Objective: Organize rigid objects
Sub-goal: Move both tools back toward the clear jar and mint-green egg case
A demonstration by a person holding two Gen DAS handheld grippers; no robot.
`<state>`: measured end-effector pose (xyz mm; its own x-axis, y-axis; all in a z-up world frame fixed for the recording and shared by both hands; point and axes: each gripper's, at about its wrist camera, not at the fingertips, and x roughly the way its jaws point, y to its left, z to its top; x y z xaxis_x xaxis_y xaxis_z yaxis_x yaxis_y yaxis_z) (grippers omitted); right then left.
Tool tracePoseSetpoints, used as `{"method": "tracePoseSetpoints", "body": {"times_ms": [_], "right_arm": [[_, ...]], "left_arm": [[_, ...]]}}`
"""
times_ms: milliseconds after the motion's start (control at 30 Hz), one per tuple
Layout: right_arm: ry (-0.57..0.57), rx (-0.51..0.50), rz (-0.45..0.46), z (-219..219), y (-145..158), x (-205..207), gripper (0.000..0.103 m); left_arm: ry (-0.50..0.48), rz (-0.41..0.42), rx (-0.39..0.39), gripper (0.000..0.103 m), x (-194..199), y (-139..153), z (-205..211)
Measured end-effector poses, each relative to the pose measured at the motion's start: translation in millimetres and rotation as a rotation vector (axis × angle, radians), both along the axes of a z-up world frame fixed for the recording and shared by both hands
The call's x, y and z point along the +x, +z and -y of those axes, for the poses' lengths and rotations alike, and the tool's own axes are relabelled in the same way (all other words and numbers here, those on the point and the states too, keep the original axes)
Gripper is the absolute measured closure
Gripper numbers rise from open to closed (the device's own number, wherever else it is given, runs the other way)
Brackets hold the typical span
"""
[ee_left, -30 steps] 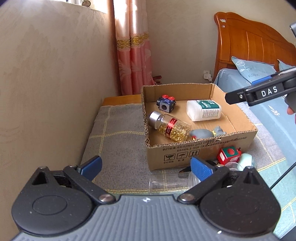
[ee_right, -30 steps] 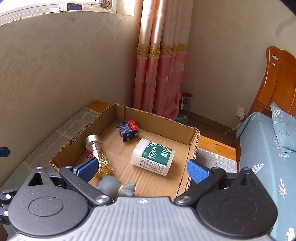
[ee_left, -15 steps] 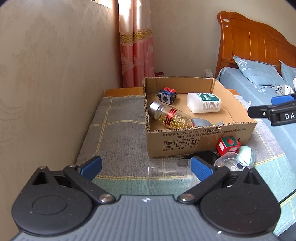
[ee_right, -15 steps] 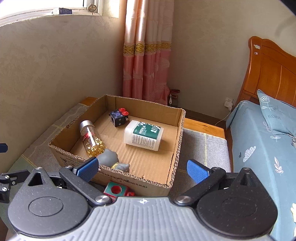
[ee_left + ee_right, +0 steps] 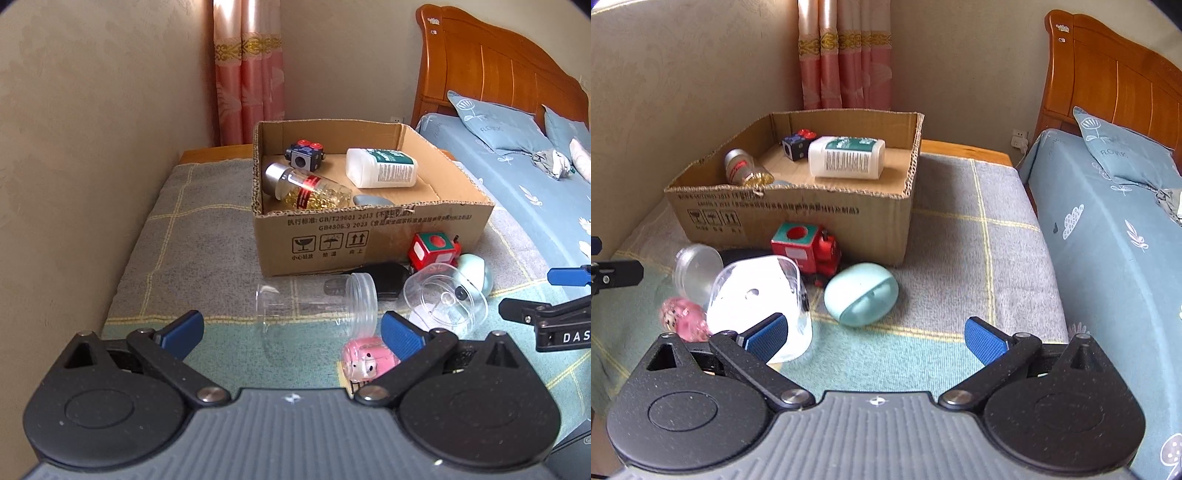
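Bedroom corner, grey checked blanket (image 5: 960, 221) over a low platform beside a blue-sheeted bed (image 5: 1108, 229). Cardboard box (image 5: 369, 236) as landmark, open-topped, on the blanket near the wall. Inside the box: white medicine bottle (image 5: 380, 168) on its side toward the back, dark cube with red knobs (image 5: 306, 154) in the back corner, capsule bottle with silver cap (image 5: 306, 184) lying along the wall side, grey object (image 5: 371, 200) mostly hidden behind the front wall. Just in front of the box: red toy train (image 5: 807, 247) touching or nearly touching the front wall, black object (image 5: 384, 278) beside it, mint egg-shaped case (image 5: 860, 293) a little farther out, clear jar (image 5: 317, 302) on its side, second clear container (image 5: 761, 299) tipped over, pink figurine (image 5: 367, 360) farthest from the box. Left gripper (image 5: 291, 332) spread wide, empty, low over the clear jar and figurine. Right gripper (image 5: 875, 338) likewise spread wide, empty, facing the mint case and the box's front.
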<state>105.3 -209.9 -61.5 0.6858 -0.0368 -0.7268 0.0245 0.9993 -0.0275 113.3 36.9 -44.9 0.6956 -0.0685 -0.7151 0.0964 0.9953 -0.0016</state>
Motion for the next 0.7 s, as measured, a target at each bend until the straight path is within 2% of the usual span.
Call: {"method": "tracePoseSetpoints", "body": {"times_ms": [100,333,600,700], "right_arm": [[-0.01,-0.047,-0.005,3.1,-11.0,3.9,0.0],[0.029,-0.049,-0.038,12.6,-31.2,18.8,0.0],[0.131,-0.007,-0.034,16.5,-37.7,37.3,0.0],[0.167,0.002,-0.006,20.9,-39.8,42.7,0.0]], "left_arm": [[-0.007,-0.011,0.004,0.001,-1.8,-3.7,3.1],[-0.026,-0.015,-0.003,0.001,-3.4,-6.7,6.7],[-0.033,-0.032,-0.003,0.001,3.4,-12.4,11.5],[-0.033,-0.039,-0.001,0.001,7.1,-14.4,12.9]]}}
